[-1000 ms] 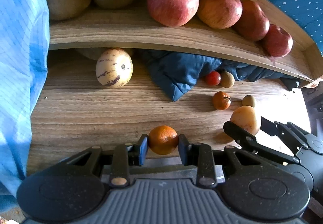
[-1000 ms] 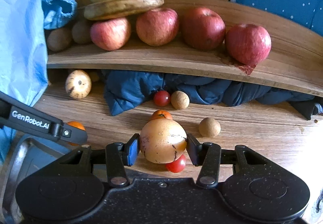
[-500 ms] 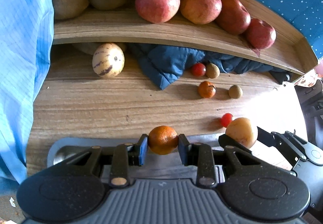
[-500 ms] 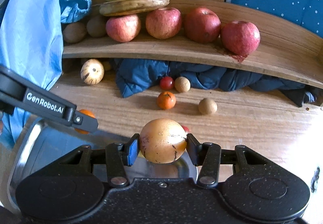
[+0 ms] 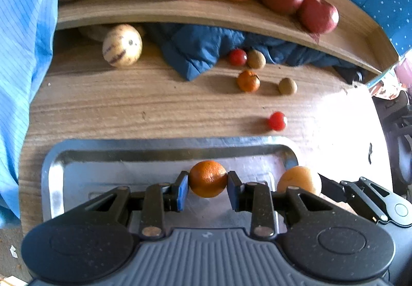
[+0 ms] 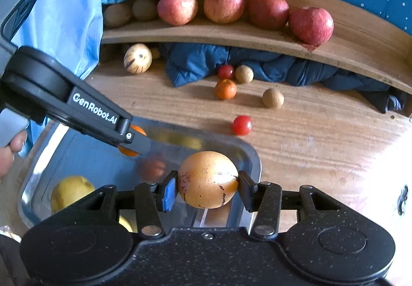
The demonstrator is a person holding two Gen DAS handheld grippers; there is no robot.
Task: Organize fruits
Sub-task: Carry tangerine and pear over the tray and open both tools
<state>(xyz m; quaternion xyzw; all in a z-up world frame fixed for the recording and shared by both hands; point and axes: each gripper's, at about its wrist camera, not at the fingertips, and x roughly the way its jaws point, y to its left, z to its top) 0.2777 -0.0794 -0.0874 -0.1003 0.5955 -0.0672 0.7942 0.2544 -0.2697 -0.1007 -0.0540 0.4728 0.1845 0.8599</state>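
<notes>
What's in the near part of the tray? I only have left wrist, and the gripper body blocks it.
Observer: The right wrist view shows a yellow fruit lying in the tray's near left corner.
Operator: Is the right gripper properly closed on its fruit?
Observer: Yes. Both fingers press the sides of the pale orange fruit, and it is held over the tray's right end.
Operator: Any damage on that fruit?
Observer: There are dark scuff marks on the side facing the right camera.
</notes>
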